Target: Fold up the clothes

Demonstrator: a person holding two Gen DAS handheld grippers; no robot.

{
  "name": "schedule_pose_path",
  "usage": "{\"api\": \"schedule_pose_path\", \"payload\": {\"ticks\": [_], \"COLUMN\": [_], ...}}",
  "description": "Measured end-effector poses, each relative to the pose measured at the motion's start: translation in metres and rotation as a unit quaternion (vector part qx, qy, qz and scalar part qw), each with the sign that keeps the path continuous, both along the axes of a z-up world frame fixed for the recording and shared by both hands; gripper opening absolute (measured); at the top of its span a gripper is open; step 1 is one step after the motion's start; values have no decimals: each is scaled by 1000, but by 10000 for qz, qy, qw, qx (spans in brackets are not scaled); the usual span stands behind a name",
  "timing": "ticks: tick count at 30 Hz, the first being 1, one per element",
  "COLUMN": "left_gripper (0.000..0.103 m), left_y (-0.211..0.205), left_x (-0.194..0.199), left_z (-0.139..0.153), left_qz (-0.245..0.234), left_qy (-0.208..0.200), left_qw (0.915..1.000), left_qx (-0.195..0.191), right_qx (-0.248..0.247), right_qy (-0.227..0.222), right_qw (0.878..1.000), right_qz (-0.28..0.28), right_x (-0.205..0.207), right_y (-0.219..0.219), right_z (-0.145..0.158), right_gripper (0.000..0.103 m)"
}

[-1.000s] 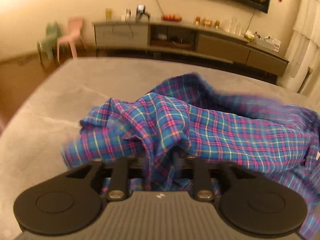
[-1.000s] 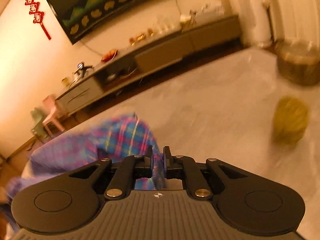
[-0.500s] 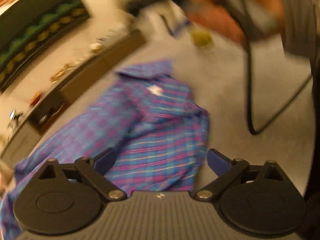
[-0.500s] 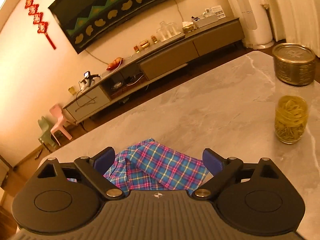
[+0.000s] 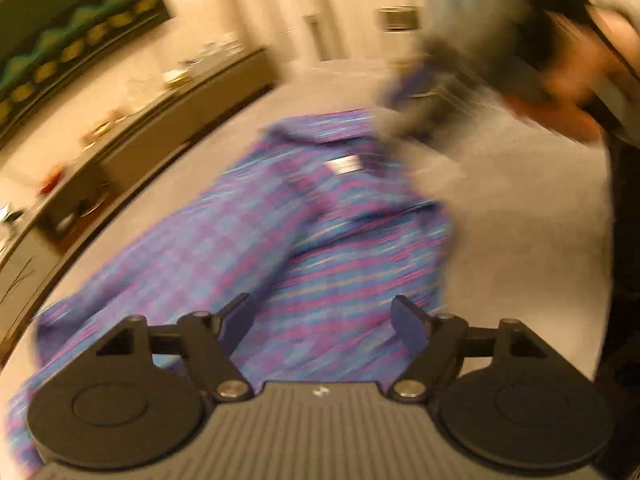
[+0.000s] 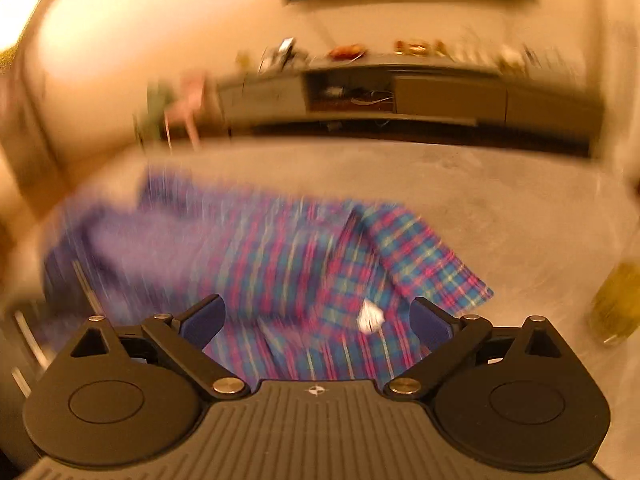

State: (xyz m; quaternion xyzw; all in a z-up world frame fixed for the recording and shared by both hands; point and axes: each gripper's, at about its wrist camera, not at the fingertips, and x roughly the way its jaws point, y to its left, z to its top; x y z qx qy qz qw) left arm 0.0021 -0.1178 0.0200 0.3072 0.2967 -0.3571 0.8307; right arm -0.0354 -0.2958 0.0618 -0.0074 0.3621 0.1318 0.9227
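Note:
A blue, pink and yellow plaid shirt (image 5: 280,240) lies crumpled on the grey stone table (image 5: 520,220), its collar and white label (image 5: 344,164) at the far end. My left gripper (image 5: 320,312) hovers over the near part of the shirt; its jaws are closing with nothing pinched between them. In the right wrist view, the right gripper (image 6: 318,312) hangs above the shirt (image 6: 300,260) near its label (image 6: 370,318), jaws wide and still opening, holding nothing. A hand (image 5: 560,80) carrying the blurred right gripper shows beyond the collar. Both views are motion-blurred.
A glass jar (image 6: 616,300) of yellowish contents stands on the table (image 6: 500,200) right of the shirt. Beyond the table's far edge runs a long low cabinet (image 6: 440,96) against the wall, with small chairs (image 6: 180,104) to its left.
Both grippers were shut on the shirt a second ago and have let it go. Both views have swung and rolled over the cloth, which now lies on the table.

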Motion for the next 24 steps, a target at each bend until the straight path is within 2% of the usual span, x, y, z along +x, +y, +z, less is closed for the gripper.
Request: {"api": "schedule_pose_path", "payload": {"ticks": [4, 5, 6, 7, 8, 9, 10, 11, 13, 15, 17, 18, 19, 20, 22, 24], "left_gripper": [76, 76, 75, 68, 56, 45, 14, 0, 0, 0, 7, 10, 20, 40, 56, 59], "left_y": [46, 53, 61, 69, 77, 88, 97, 96, 95, 85, 81, 81, 82, 83, 81, 77], "left_x": [64, 80, 95, 111, 126, 136, 143, 131, 103, 64, 29, 21, 15, 8, 7, 21], "left_z": [8, 6, 1, -4, -10, -16, -27, -34, -47, -40, -24, -8, 8, 24, 54, 82], "left_qz": [1115, 1330, 1529, 1727, 1924, 2135, 2330, 2245, 2036, 1445, 854, 735, 628, 520, 355, 247], "left_qy": [-503, -589, -520, -439, -358, -63, 401, 489, 609, 1011, 1225, 1050, 854, 658, 293, -39], "left_qw": [9923, 9890, 9864, 9834, 9799, 9762, 9709, 9722, 9752, 9830, 9885, 9917, 9944, 9964, 9982, 9977], "left_qx": [169, 266, 305, 341, 376, 373, 381, 458, 623, 511, 245, 114, -16, -147, -393, -624], "right_qx": [-992, -1173, -1296, -1369, -1377, -1328, -1278, -1226, -1055, -713, -326, -147, 18, 193, 498, 446], "right_qy": [337, 391, 482, 604, 614, 526, 438, 349, 105, -45, -160, -171, -143, -116, -66, -112], "right_qw": [9930, 9910, 9896, 9885, 9886, 9893, 9893, 9885, 9843, 9815, 9780, 9771, 9774, 9781, 9831, 9897], "right_qz": [542, 511, 392, 198, -31, -292, -553, -814, -1412, -1774, -2056, -2117, -2110, -2067, -1760, -1352], "right_x": [-1, 1, 5, 10, 13, 14, 15, 17, 16, 13, 9, 8, 7, 6, 4, 1], "right_y": [40, 44, 42, 36, 26, 14, 2, -10, -36, -56, -75, -81, -84, -86, -82, -69], "right_z": [-32, -39, -45, -49, -48, -43, -39, -34, -22, -13, -5, -3, -3, -4, -3, -4], "right_gripper": [97, 85, 47, 23, 15, 13, 11, 7, 3, 3, 3, 3, 3, 5, 24, 90]}}
